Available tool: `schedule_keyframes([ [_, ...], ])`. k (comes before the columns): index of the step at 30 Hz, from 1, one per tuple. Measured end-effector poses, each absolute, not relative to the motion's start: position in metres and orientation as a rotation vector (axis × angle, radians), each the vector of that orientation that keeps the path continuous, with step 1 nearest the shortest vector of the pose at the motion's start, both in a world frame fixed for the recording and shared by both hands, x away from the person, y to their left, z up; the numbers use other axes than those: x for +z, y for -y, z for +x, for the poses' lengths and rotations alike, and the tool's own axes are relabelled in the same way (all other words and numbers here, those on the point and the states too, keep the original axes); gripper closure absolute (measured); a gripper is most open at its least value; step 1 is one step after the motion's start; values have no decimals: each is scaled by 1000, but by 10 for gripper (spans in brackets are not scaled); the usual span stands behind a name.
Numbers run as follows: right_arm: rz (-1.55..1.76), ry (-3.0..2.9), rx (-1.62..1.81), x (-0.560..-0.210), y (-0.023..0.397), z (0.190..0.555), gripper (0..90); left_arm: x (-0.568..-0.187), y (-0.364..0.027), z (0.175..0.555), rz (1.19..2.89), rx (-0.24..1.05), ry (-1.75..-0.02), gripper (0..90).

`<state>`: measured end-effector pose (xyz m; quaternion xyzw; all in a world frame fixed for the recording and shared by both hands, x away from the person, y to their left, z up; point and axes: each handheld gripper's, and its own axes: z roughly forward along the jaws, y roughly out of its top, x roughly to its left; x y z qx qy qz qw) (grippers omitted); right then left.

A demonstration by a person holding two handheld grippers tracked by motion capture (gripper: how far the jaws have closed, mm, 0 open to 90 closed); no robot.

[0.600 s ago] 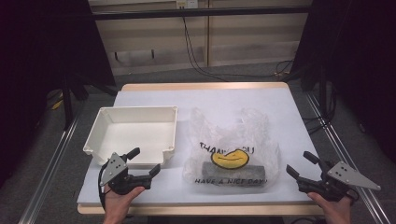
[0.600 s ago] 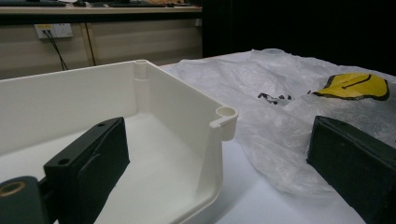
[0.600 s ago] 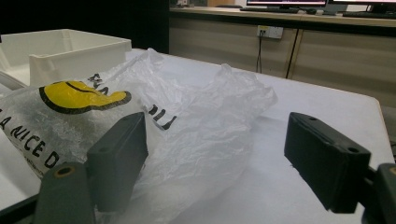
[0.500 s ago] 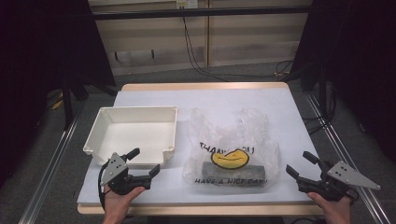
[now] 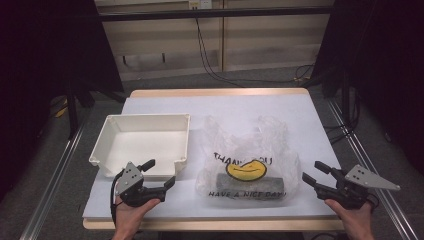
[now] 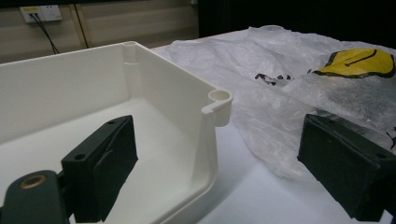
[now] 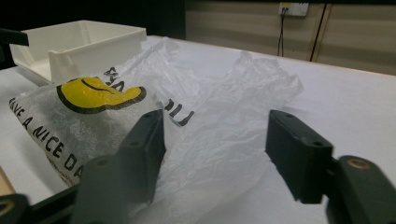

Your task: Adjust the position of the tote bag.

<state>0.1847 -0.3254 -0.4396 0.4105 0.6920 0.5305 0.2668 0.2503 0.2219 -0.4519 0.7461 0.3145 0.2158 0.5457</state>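
Table [image 5: 310, 120]: white sheet over it, everything set toward your near edge, probably so both grippers reach without stretching.

Plastic bag [image 5: 250, 160]: thin, crumpled, printed with a yellow smiley; lies flat at centre-right, with a dark grey block [image 5: 248, 181] inside at its near end. That weight likely pins the bag in place.

White tray [image 5: 142, 142]: empty, just left of the bag, almost touching it; a likely drop spot for the contents.

Your left gripper [image 5: 159, 176]: jaws apart, holding nothing, hovering at the tray's near right corner, so the bag sits just to its right.

Your right gripper [image 5: 315, 172]: jaws apart, empty, pointing at the bag's right edge, near it but not touching.
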Motion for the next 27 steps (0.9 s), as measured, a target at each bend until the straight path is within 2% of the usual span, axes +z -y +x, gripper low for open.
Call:
schedule_keyframes([
  [9, 1104, -1977, 1445, -427, 317, 214, 482, -452, -222, 254, 1772, 496, -756, 133],
  [27, 1004, -2117, 1467, -409, 292, 273, 478, -453, -230, 250, 1786, 472, -783, 159],
])
